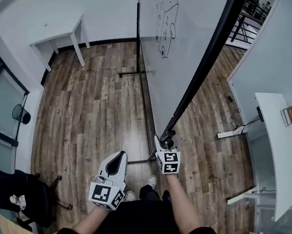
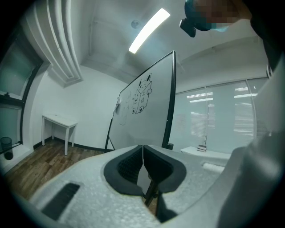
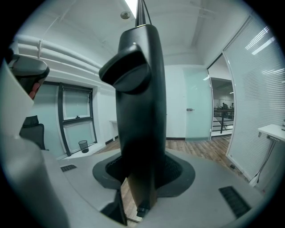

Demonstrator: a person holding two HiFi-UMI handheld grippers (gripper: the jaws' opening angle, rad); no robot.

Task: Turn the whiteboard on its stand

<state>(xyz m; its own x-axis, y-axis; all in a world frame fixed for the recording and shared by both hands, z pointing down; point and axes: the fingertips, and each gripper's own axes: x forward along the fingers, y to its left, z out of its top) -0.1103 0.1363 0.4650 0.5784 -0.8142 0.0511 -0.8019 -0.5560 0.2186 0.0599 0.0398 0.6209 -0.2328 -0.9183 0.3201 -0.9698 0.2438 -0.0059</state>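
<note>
The whiteboard (image 1: pixel 180 49) stands ahead of me on its stand, seen from above, with a black drawing on its white face and a black frame (image 1: pixel 207 63) along its near edge. My right gripper (image 1: pixel 164 141) is shut on that frame's lower end. In the right gripper view the black frame post (image 3: pixel 140 111) rises between the jaws and fills the gap. My left gripper (image 1: pixel 120 157) hovers left of the board, apart from it, shut on nothing. Its pads (image 2: pixel 133 162) meet in the left gripper view, with the whiteboard (image 2: pixel 142 111) beyond.
The stand's black floor bar (image 1: pixel 147 114) runs under the board. A white table (image 1: pixel 60 38) stands at the back left, a bin (image 1: pixel 21 114) and a black chair (image 1: pixel 7 187) at the left wall. A white desk (image 1: pixel 276 144) lines the right. My feet (image 1: pixel 151 181) are near the stand.
</note>
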